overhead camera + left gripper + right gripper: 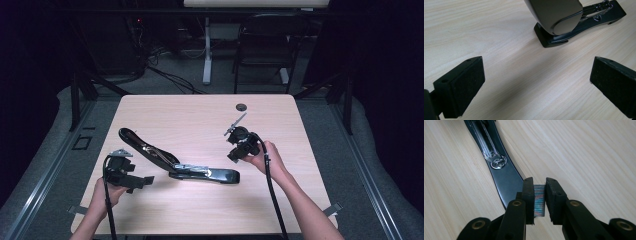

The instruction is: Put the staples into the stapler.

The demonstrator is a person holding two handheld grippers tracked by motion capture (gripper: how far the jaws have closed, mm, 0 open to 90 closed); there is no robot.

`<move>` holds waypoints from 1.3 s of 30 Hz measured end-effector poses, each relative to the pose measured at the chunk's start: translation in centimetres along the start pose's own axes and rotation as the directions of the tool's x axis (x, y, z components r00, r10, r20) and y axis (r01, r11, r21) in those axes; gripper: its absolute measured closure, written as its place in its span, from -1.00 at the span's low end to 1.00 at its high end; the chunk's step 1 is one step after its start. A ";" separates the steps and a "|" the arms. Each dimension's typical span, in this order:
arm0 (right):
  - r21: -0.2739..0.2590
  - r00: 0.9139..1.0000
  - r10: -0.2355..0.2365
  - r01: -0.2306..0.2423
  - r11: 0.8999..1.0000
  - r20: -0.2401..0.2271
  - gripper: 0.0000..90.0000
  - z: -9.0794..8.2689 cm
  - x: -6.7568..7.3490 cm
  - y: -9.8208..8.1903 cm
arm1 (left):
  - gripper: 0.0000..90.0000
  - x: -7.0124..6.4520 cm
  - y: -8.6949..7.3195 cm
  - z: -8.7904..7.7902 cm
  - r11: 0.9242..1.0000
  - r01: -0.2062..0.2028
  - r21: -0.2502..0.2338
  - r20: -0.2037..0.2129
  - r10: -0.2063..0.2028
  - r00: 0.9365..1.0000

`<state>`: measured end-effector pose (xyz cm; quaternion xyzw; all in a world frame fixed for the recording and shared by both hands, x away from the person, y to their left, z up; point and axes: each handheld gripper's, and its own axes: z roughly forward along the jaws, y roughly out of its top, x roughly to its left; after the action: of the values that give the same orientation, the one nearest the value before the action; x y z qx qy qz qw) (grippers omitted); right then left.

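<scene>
Stapler [175,162], glossy black, swung open; staple strip [539,200] (iridescent) pinched in right gripper [539,202], left gripper [534,85] spread.

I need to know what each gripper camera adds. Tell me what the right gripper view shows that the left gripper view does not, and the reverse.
Right gripper view alone: the right gripper, its jaws shut on a strip of staples, close above the stapler's base, where an embossed metal plate shows.

Left gripper view alone: the left gripper, jaws wide apart with nothing between them, and the stapler's rounded lid raised over the end of the base.

Both: the black stapler lying open on the light wooden table.
</scene>
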<state>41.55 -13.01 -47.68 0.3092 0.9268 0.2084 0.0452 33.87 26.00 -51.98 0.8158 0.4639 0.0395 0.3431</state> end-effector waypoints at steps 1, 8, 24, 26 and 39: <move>-0.008 1.000 -0.005 0.005 1.000 -0.004 0.75 0.0 0.2 0.3 | -1.00 0.0 0.0 0.0 1.000 -0.002 0.002 0.002 0.002 1.000; -0.021 0.999 -0.034 0.033 0.999 -0.028 0.75 0.3 0.9 1.5 | -1.00 0.0 0.0 0.2 1.000 -0.006 0.009 0.006 0.006 1.000; -0.027 0.996 -0.079 0.078 0.997 -0.046 0.74 0.5 1.8 2.6 | -1.00 0.0 0.1 0.2 1.000 -0.007 0.010 0.008 0.007 1.000; -0.030 0.996 -0.075 0.074 0.997 -0.051 0.75 0.5 1.9 2.7 | -1.00 -0.1 0.1 0.2 1.000 -0.007 0.012 0.008 0.007 1.000; -0.037 0.993 -0.098 0.096 0.995 -0.062 0.75 0.6 2.4 3.5 | -1.00 -0.1 0.0 0.2 1.000 -0.017 0.015 0.007 0.017 1.000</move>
<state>41.70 -8.90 -46.70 0.2562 0.9380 0.2316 0.0310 33.92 25.85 -52.09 0.8224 0.4558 0.0361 0.3385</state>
